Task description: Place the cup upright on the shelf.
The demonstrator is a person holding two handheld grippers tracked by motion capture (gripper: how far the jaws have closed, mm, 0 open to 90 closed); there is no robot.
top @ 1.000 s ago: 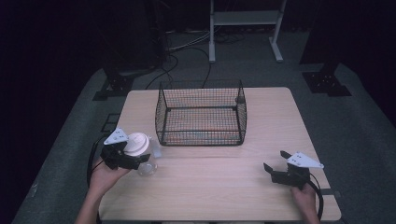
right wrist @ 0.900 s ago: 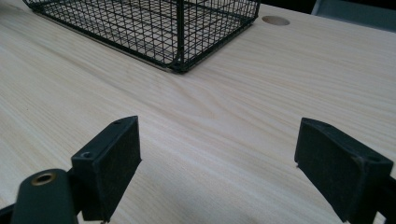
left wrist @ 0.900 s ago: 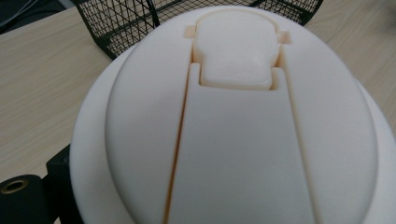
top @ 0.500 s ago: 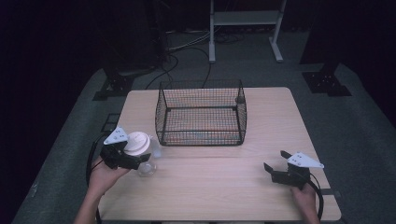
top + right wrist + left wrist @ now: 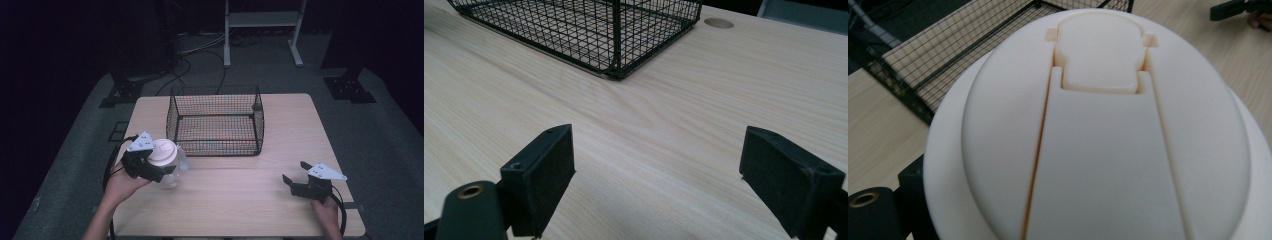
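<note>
Cream flip-top lid [image 5: 1098, 130] on clear jar [image 5: 169, 175] | left hand-held gripper [image 5: 150, 167] pinching jar | right hand-held gripper [image 5: 295, 182] spread

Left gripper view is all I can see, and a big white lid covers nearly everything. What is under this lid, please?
Observer: In the high view it caps a clear jar, gripped by the left tongs near the table's left edge.
Operator: Is the basket close?
Observer: Yes, the wire basket stands just behind the jar, apparently empty.
Operator: And the other tongs?
Observer: The right tongs are wide open over bare wood.
</note>
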